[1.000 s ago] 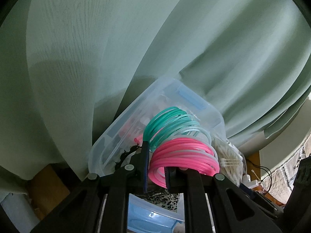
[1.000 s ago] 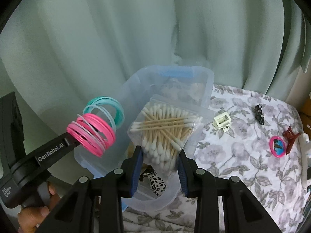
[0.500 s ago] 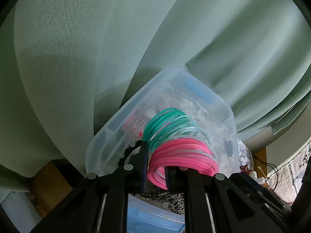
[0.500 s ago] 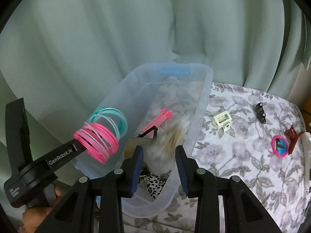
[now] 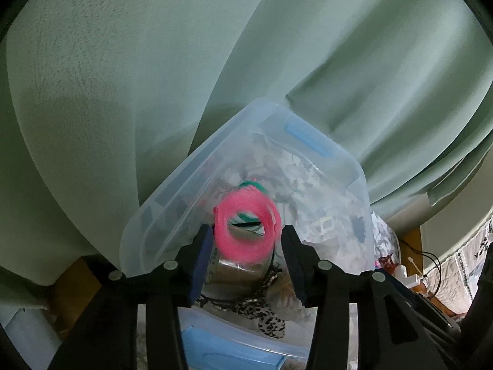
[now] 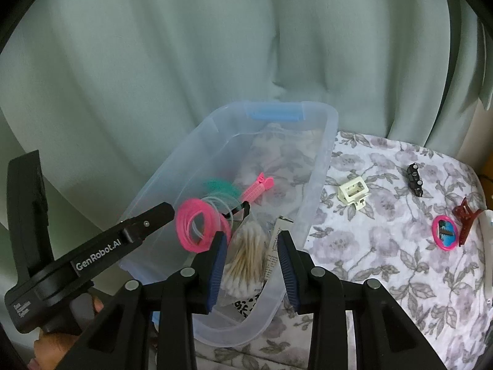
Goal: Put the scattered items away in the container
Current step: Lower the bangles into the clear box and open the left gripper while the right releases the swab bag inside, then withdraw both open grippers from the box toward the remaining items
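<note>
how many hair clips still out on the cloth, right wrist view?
3. Cream claw clip nearest the bin; black clip farther back; dark red claw clip near the right edge, beside a pink ring. Others may lie outside the frame.

Soft, dim, even light is falling over both views; no hard glare is showing. Curtain (image 5: 154, 77) folds are casting broad soft shadows. Fisheye bending is curving edges, with black corners vignetting. Pink bands (image 5: 246, 225) are smearing with motion blur in left view; right view is staying fairly sharp on the floral cloth (image 6: 385, 246).
</note>
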`<state>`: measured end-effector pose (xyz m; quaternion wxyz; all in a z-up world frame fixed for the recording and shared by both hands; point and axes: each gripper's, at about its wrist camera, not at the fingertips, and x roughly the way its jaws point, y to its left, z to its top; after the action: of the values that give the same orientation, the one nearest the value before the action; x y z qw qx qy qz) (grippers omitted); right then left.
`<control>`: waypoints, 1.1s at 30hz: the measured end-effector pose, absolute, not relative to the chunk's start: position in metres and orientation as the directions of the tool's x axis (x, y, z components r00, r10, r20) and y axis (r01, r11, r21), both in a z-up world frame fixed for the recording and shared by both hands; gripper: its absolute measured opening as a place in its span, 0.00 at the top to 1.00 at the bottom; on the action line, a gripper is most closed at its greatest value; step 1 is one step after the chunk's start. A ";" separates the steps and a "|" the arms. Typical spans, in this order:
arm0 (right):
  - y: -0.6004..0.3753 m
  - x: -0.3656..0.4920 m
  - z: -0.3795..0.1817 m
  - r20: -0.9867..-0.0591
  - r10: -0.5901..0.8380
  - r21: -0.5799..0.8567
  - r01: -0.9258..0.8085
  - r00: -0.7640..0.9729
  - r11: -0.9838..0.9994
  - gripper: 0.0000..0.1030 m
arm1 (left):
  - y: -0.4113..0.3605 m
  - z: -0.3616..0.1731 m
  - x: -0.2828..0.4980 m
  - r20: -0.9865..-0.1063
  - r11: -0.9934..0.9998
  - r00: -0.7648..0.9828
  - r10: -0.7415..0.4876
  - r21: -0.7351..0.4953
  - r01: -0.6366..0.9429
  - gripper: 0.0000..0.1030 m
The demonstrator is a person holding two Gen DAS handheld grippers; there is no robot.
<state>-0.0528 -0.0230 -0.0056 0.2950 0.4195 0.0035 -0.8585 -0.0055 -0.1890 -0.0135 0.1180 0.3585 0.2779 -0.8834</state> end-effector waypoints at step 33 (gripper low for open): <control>0.083 -0.027 0.004 -0.647 -0.535 0.376 0.383 -0.543 -0.844 0.63 | -0.085 0.045 0.013 -0.595 -0.923 -0.803 -0.029 -0.292 0.250 0.44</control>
<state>-0.0274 0.0830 0.0043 0.2626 0.3993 -0.0951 -0.8732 0.0132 -0.0849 0.0452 0.0746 0.3046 0.1813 -0.9321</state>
